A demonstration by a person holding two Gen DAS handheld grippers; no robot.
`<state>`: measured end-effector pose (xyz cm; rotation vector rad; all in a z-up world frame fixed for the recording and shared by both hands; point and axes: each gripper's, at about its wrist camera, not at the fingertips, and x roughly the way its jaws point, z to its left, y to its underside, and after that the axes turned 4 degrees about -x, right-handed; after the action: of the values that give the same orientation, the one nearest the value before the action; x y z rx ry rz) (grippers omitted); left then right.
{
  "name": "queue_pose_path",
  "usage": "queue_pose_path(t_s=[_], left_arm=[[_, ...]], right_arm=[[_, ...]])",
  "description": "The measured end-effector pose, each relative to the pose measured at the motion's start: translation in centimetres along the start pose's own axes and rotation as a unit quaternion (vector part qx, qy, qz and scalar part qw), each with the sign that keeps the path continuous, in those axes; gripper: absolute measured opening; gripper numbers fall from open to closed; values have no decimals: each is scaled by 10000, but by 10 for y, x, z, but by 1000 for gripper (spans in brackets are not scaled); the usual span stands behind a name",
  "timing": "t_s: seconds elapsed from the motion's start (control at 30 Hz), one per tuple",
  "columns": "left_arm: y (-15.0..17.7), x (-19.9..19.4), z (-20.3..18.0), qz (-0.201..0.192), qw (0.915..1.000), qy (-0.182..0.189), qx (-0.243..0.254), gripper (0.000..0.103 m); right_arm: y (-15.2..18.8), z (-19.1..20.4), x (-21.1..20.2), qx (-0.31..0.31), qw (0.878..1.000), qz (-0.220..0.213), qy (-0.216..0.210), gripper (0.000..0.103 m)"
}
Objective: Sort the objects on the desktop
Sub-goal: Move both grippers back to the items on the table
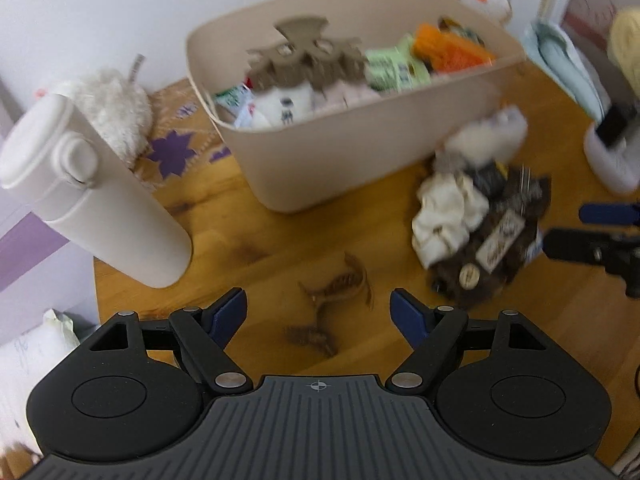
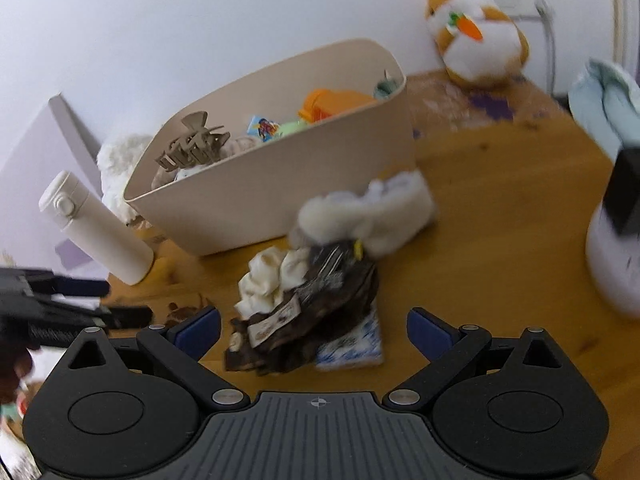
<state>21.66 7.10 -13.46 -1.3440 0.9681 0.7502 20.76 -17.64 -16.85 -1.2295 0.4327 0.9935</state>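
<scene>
The beige bin (image 1: 352, 168) sits at the back of the wooden table (image 1: 248, 240), and it already has lots of small things in it, like a tan hair claw (image 1: 308, 56) and something orange, so I think that is where the loose stuff is meant to go. A brown hair clip (image 1: 336, 284) lies alone on the table, and the left gripper (image 1: 318, 312) hangs right over it with its fingers spread wide and nothing in them, as if it wants that clip next. The right gripper (image 2: 314, 328) has its fingers wide too, also empty, and it points at the messy pile (image 2: 304, 296) just in front of the bin: a cream scrunchie (image 2: 266, 276), dark brown fuzzy things with paper tags, and a fluffy white piece on top. A blue and white thing peeks out from under the pile, but I cannot tell what it is. The pictures are blurry, so the tags cannot be read. A white bottle (image 1: 96, 196) stands to the left, well clear of both grippers. The bottom of the bin is hidden by its wall.
</scene>
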Motion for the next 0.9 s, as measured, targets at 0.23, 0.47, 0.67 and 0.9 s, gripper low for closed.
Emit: queue_pose_path(t_s=[0.23,0.47,0.67,0.9], left_arm=[[11,19,0,220,9986,-67,466,80],[11,37,5,229,9977,85,639,80],[1,50,3,186,9972,131,713,70],[-5,62,-2,429,9949,297,863,40]], right_arm=[[3,13,24,63,9986,95,515,96],[-3,9,40,330,9977,128,582,91],[-3,2,41,520,9968,192,573,84],[-5,-10,39,514,9976,243,406,59]])
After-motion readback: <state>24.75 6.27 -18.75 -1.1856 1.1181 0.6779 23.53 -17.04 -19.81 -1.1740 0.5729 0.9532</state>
